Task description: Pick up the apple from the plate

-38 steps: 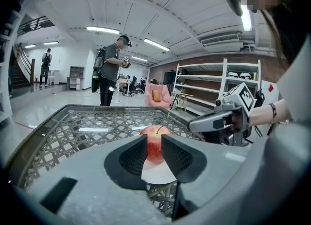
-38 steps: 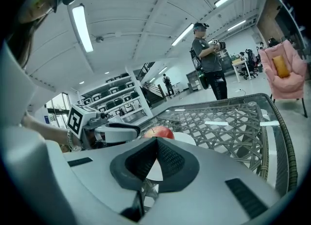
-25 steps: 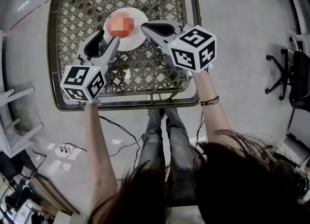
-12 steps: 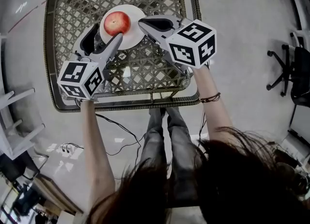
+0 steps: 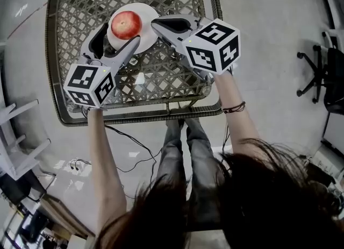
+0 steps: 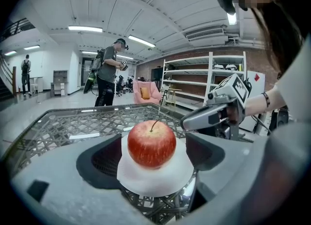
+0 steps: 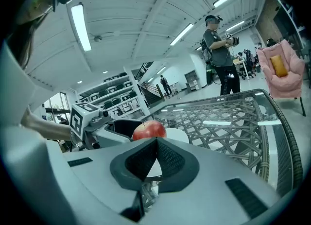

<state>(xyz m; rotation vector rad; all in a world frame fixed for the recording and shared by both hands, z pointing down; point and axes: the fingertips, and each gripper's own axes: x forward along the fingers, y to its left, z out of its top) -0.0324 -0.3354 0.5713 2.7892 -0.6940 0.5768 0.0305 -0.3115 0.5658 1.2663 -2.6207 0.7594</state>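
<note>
red apple's (image 7: 149,129) base hidden behind right claw (image 7: 155,141).

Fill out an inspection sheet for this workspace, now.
Surface: woven lattice table with a raised rim.
Job's things: red apple upright on white plate, not lifted.
Clutter: nothing seen.
Grippers: left gripper open, jaws have just been opening, apple between them untouched; right gripper shut, empty, tip by the plate's edge.
Cables: black cables on the floor under the table.
Surroundings: office chair, shelving, standing person, pink armchair.
</note>
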